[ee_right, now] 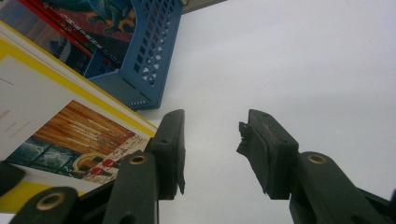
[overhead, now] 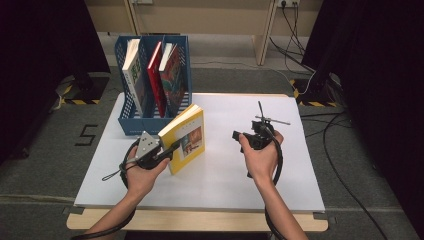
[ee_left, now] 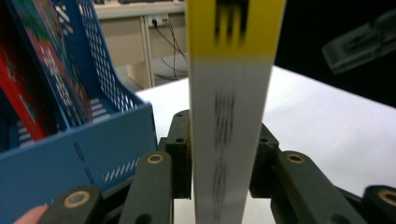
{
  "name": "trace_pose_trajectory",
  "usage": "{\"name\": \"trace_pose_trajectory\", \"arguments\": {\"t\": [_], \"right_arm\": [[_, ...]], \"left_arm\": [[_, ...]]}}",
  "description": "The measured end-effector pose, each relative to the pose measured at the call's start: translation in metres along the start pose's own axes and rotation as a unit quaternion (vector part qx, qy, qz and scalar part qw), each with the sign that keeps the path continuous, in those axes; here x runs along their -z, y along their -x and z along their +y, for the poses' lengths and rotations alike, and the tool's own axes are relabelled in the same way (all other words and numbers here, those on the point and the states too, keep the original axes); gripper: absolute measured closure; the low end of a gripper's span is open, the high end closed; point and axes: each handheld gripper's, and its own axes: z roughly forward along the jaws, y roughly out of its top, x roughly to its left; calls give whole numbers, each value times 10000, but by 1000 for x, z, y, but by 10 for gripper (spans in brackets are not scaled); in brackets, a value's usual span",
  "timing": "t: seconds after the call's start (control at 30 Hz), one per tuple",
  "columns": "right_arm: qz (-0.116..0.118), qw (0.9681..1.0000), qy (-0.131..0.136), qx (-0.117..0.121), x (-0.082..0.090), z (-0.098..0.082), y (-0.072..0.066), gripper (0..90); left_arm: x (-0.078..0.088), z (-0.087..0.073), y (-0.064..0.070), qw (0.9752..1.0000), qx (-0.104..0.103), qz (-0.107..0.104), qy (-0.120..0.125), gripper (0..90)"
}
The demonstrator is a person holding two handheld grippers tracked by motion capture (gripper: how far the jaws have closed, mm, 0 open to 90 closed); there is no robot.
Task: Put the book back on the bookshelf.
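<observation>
Basically, left gripper (overhead: 172, 148) pinches the yellow book (overhead: 187, 140) by its spine, frame centre; right gripper (overhead: 248, 138) gapes empty. Loose grip could topple it short of the blue rack (overhead: 131, 122).

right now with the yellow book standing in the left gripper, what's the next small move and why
Probably lift the yellow book toward the blue file rack. The left gripper has the book's spine between its jaws, the book stands tilted on the table just in front of the rack, which already holds three books, and the right gripper is open on nothing.
</observation>
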Motion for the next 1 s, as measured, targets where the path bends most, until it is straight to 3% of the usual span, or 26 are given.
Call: {"name": "trace_pose_trajectory", "arguments": {"t": [0.77, 1.0], "right_arm": [[-43, 10000, -80, -7, -5, -4, 5, 574], [-50, 9999, -114, -32, -7, -7, 10, 573]], "left_arm": [[-8, 4, -7, 9997, 153, 41, 173, 698], [-8, 4, -5, 9996, 139, -120, 208, 748]]}}
